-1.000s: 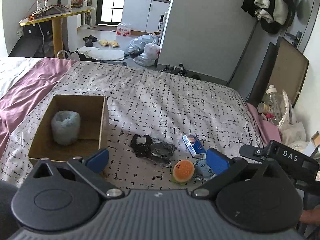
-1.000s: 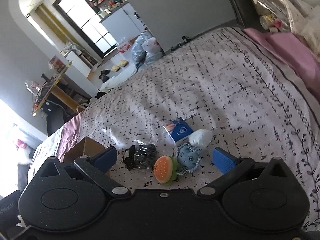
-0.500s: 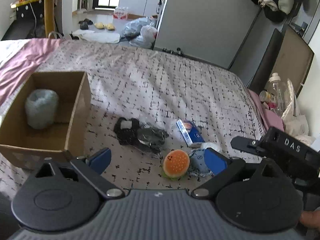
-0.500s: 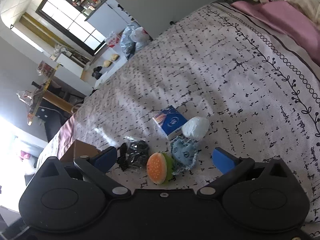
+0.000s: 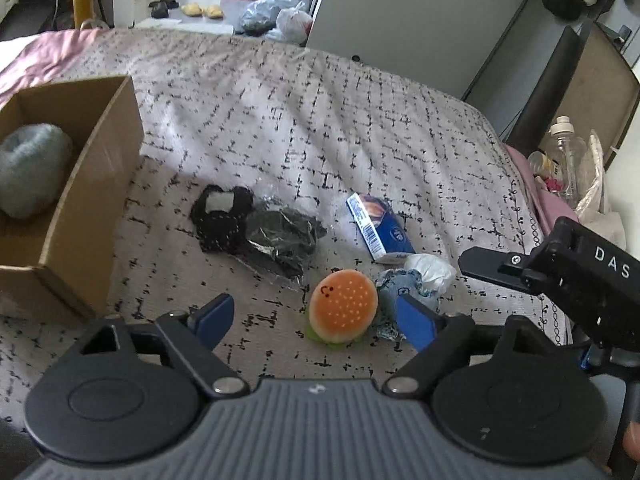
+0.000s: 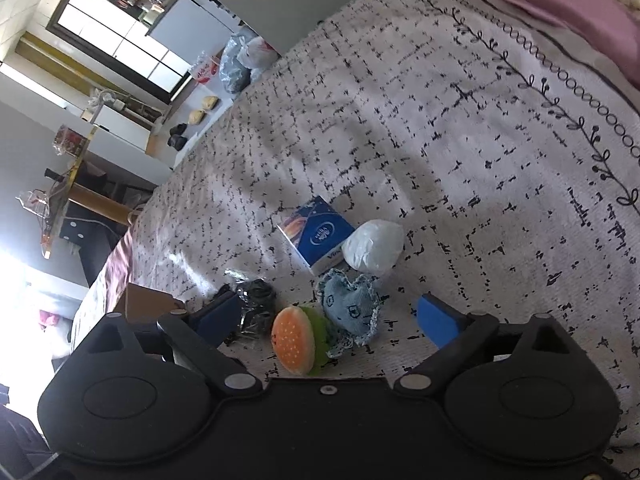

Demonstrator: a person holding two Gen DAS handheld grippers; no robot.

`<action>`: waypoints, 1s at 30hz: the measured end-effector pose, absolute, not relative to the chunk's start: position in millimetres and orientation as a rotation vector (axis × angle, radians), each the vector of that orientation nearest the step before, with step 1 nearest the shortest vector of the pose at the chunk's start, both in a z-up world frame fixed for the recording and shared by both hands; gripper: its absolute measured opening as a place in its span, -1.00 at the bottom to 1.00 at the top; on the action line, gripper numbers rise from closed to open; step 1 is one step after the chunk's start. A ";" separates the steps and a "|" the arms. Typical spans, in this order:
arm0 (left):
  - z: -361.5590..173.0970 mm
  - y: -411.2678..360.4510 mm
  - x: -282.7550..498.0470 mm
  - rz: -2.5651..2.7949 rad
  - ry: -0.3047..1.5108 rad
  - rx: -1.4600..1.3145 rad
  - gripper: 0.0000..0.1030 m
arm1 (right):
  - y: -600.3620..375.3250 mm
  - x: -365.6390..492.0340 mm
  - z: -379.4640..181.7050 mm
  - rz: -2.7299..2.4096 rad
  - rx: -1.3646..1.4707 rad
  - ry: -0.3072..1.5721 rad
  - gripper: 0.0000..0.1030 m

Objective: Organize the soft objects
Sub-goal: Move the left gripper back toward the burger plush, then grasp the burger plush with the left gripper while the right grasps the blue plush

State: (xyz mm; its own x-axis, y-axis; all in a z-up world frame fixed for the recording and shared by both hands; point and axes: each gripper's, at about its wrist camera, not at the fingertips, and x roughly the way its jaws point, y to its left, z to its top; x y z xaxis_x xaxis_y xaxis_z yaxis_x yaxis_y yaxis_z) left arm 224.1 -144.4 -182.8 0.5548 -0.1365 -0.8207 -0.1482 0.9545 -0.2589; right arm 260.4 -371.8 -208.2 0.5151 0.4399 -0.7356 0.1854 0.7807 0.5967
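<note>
A plush burger (image 5: 343, 306) (image 6: 296, 340) lies on the patterned bedspread, touching a blue denim heart (image 5: 400, 290) (image 6: 350, 306). A white soft ball (image 5: 430, 270) (image 6: 373, 247) and a blue tissue pack (image 5: 378, 230) (image 6: 318, 234) lie just beyond. Black fabric in clear wrap (image 5: 280, 238) (image 6: 254, 300) lies to the left. A cardboard box (image 5: 100, 184) holds a grey fuzzy roll (image 5: 30, 170). My left gripper (image 5: 314, 316) is open, its fingers either side of the burger. My right gripper (image 6: 328, 316) is open over the burger and heart.
The right gripper's black body (image 5: 580, 276) shows at the right of the left wrist view. Bottles and bags (image 5: 568, 160) stand beside the bed's right edge. A pink sheet (image 6: 560, 4) borders the bedspread. Bags and slippers lie on the floor (image 5: 276, 16) beyond the bed.
Both grippers have moved down and closer to the pile of soft things. The burger now sits between the left gripper's fingers. Both stay open.
</note>
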 end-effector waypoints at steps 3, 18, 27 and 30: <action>-192.9 -143.8 231.7 0.014 1.007 -0.336 0.58 | -373.2 265.2 -216.3 0.176 0.715 1.062 0.76; -233.6 -159.3 262.4 -0.053 1.104 -0.417 -0.04 | -366.0 281.8 -243.4 0.167 0.731 1.138 0.51; -239.3 -147.3 267.4 -0.055 1.125 -0.454 -0.27 | -355.5 290.5 -255.6 0.162 0.710 1.183 0.19; -237.5 -144.7 266.9 -0.058 1.124 -0.453 -0.37 | -353.9 292.0 -257.7 0.156 0.701 1.188 -0.03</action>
State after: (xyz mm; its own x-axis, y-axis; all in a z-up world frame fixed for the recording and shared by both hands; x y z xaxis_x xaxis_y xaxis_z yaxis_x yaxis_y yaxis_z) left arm 266.9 -144.7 -237.5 0.4403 -0.2700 -0.8563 -0.1798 0.9079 -0.3787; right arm 292.0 -353.9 -257.7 0.3900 0.4644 -0.7951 0.2434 0.7808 0.5754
